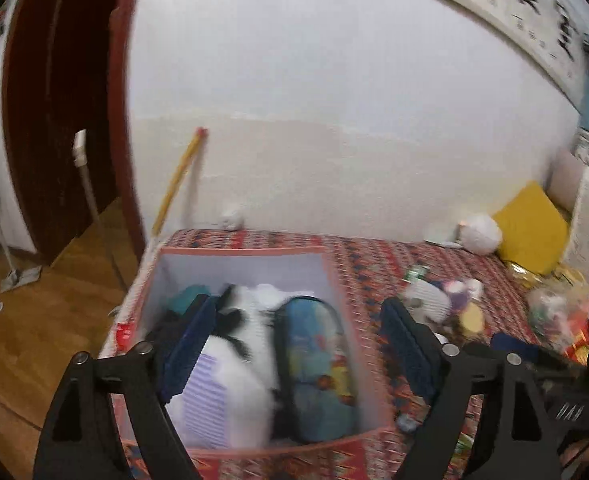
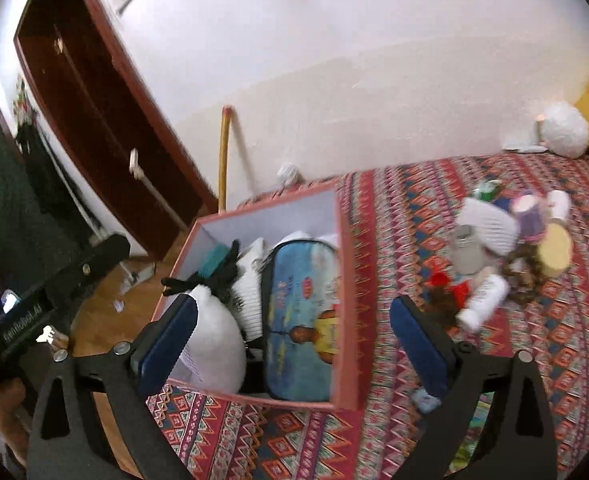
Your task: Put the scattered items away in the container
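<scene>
We work over a patterned bedspread (image 2: 394, 240), where the pink-rimmed box (image 2: 344, 280) sits near the left edge, already packed with a black-and-white plush (image 2: 214, 332) and a blue pouch (image 2: 298, 320). The scattered pile (image 2: 510, 240) lies well apart to its right. Our left gripper (image 1: 290, 344) and right gripper (image 2: 294, 344) gape wide, holding nothing. We risk overfilling, since the box looks nearly full.

wall (image 1: 334, 100): white | door (image 2: 94, 120): dark red wood | floor (image 1: 34, 320): wood | bedspread (image 2: 414, 200): red patterned
</scene>
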Demonstrator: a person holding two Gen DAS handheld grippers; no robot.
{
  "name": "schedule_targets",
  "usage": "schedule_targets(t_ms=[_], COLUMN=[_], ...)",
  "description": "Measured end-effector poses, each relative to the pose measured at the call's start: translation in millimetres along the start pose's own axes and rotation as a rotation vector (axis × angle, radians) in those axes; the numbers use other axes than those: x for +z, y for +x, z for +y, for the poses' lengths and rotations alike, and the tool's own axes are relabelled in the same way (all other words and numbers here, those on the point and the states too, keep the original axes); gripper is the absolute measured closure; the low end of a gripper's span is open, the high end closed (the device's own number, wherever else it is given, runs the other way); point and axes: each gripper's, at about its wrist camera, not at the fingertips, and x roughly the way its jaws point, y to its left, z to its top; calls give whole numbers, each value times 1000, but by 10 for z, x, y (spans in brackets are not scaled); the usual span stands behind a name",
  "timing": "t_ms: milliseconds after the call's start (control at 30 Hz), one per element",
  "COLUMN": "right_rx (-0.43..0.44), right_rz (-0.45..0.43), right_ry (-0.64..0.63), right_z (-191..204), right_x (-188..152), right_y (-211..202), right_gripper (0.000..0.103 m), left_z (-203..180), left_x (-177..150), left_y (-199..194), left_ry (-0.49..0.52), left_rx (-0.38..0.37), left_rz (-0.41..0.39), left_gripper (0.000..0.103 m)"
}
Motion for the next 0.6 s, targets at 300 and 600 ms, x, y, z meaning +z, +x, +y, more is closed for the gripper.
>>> schedule_targets(t_ms=[300, 600], right_rx=[-78, 6], right_rz=[-152, 8], right_ry=[290, 641], right_z=[-1839, -3276], right_x=[-258, -798], right_y=[-1142, -718], right_gripper=[1, 5], left_z=[-1714, -2551], left_x=[-770, -2069], left_y=[451, 1499], left_ry=[142, 220], left_rx=[-173, -176], left_rz=[144, 432], left_gripper=[12, 12])
